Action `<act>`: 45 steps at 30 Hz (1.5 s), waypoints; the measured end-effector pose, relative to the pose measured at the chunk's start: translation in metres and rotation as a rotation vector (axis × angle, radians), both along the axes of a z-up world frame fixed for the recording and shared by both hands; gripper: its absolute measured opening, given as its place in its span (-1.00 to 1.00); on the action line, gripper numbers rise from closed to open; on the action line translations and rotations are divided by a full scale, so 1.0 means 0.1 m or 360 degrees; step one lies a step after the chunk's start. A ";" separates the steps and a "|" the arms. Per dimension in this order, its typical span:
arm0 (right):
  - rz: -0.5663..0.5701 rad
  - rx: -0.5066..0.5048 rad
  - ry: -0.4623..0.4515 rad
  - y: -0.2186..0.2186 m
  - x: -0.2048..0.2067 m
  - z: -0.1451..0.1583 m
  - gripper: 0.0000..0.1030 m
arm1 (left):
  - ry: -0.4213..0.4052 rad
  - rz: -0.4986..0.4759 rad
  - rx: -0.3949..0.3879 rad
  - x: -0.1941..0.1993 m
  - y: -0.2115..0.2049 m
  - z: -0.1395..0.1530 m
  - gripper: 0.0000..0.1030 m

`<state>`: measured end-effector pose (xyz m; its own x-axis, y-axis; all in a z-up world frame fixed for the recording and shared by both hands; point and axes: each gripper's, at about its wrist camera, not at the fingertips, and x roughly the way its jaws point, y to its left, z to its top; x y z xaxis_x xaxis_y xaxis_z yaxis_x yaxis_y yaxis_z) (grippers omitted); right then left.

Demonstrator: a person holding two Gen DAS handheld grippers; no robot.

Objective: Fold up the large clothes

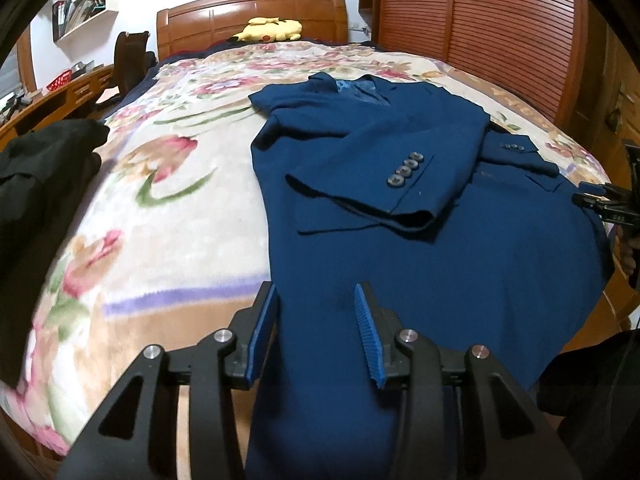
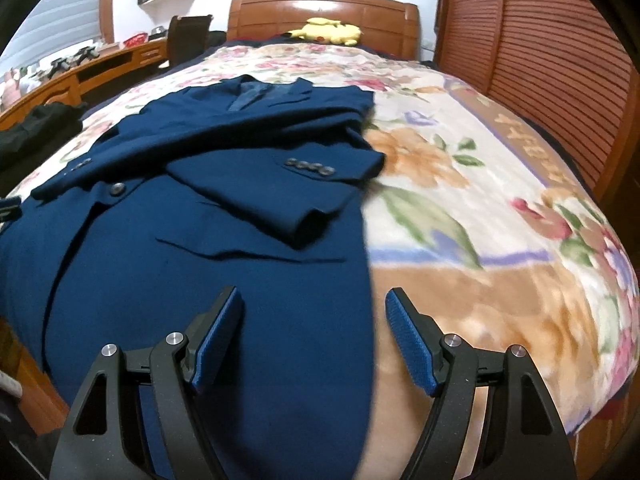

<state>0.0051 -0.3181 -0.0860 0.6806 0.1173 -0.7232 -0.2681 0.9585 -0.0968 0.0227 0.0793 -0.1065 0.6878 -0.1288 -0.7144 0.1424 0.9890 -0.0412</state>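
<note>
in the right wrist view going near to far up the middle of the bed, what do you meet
right tool, jaws open → blue suit jacket's hem area → folded sleeve with its cuff buttons → jacket collar → floral blanket → yellow plush toy → wooden headboard

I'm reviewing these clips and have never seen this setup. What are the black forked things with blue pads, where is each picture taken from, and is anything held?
Each is a hand-held claw a person carries, with a camera looking along its fingers. One picture looks over the left claw, the other over the right claw. A navy blue suit jacket lies on a floral blanket covering the bed, sleeves folded across its front. Both claws stand open above the jacket's near end; neither holds anything. A yellow plush toy lies by the headboard.
</note>
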 end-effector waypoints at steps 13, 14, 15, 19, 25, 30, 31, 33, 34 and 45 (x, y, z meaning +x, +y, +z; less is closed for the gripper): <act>0.0026 0.0043 0.0030 -0.23 -0.22 0.00 0.48 | 0.0006 0.0037 -0.0028 -0.04 0.01 -0.05 -0.23; 0.0034 0.0042 0.0035 -0.22 -0.23 0.00 0.48 | 0.0008 0.0038 -0.0027 -0.04 0.02 -0.05 -0.23; 0.0043 0.0044 0.0040 -0.21 -0.23 0.00 0.48 | 0.0016 0.0038 -0.0026 -0.05 0.02 -0.05 -0.23; 0.0082 0.0061 0.0068 -0.18 -0.25 -0.01 0.44 | 0.0035 0.0034 -0.0016 -0.12 0.05 -0.03 -0.23; 0.0150 0.0123 0.0113 -0.15 -0.26 -0.03 0.20 | 0.0024 0.0042 -0.0034 -0.25 0.06 -0.07 -0.23; 0.0207 0.0128 0.0133 -0.07 -0.29 -0.05 -0.04 | 0.0001 0.0035 -0.0039 -0.28 0.04 -0.08 -0.24; 0.0218 0.0135 0.0136 -0.06 -0.29 -0.04 -0.07 | -0.0002 0.0027 -0.0044 -0.28 0.04 -0.08 -0.27; 0.0229 0.0144 0.0140 -0.06 -0.29 -0.04 -0.19 | -0.0007 0.0006 -0.0063 -0.30 0.05 -0.08 -0.39; 0.0236 0.0150 0.0140 -0.05 -0.29 -0.04 -0.22 | -0.0010 -0.0003 -0.0074 -0.31 0.05 -0.08 -0.46; 0.0194 0.0173 0.0046 0.04 -0.30 0.05 -0.90 | -0.0120 0.0044 -0.0113 -0.43 -0.01 0.01 -0.97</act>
